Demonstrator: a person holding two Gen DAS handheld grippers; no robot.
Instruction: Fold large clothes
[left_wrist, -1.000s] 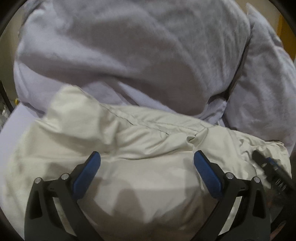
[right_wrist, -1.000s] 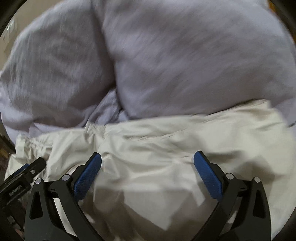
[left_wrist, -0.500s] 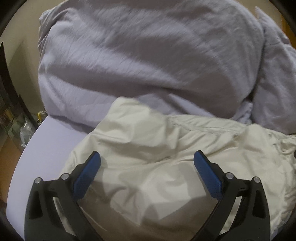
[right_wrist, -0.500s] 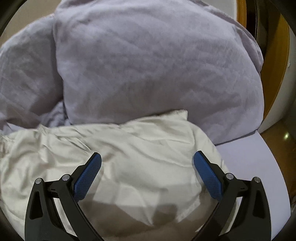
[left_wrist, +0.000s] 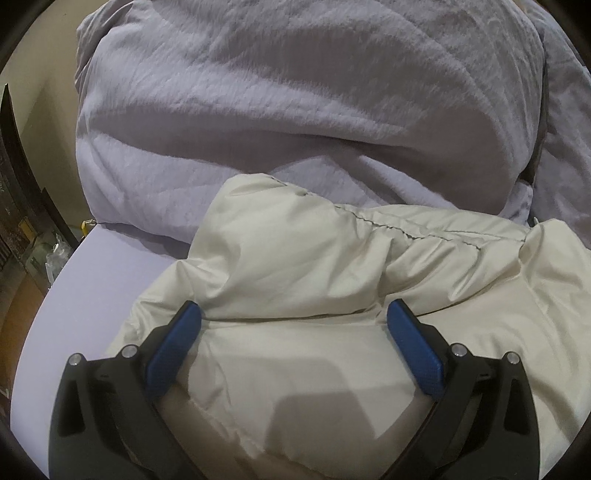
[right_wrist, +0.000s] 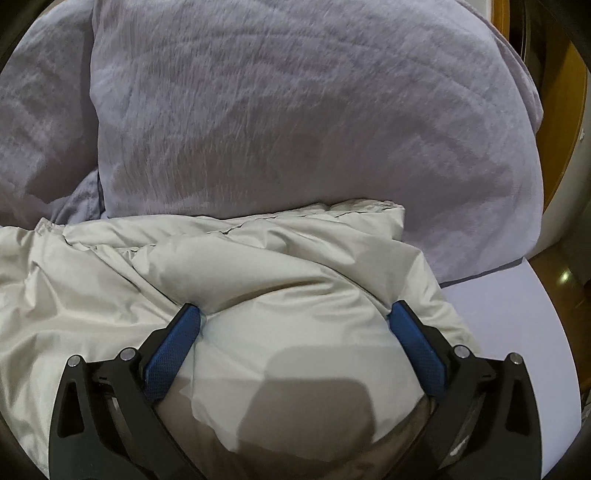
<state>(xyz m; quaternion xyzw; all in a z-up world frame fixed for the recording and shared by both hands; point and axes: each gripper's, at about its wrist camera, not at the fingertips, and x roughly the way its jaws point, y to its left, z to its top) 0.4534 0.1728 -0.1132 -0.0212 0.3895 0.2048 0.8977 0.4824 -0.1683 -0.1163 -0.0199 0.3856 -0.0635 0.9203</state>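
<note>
A puffy cream-white jacket (left_wrist: 332, 266) lies crumpled on a lilac bed sheet (left_wrist: 92, 295). My left gripper (left_wrist: 293, 321) is open, its blue-padded fingers (left_wrist: 173, 347) wide apart and low over the jacket's left part. In the right wrist view the same jacket (right_wrist: 258, 266) fills the lower half. My right gripper (right_wrist: 295, 325) is open, and its fingers (right_wrist: 417, 343) press into a puffed bulge near the jacket's right end. Neither gripper is closed on the fabric.
Two big lilac-grey pillows (left_wrist: 277, 103) (right_wrist: 314, 110) lie right behind the jacket. The bed's left edge (left_wrist: 48, 295) drops to a dark shelf with clutter (left_wrist: 22, 221). On the right the sheet (right_wrist: 517, 332) ends by wooden furniture (right_wrist: 546, 110).
Both grippers have moved apart, the left one leftward and the right one rightward along the jacket, and have come down onto its ends. The right fingers now dent the fabric.
</note>
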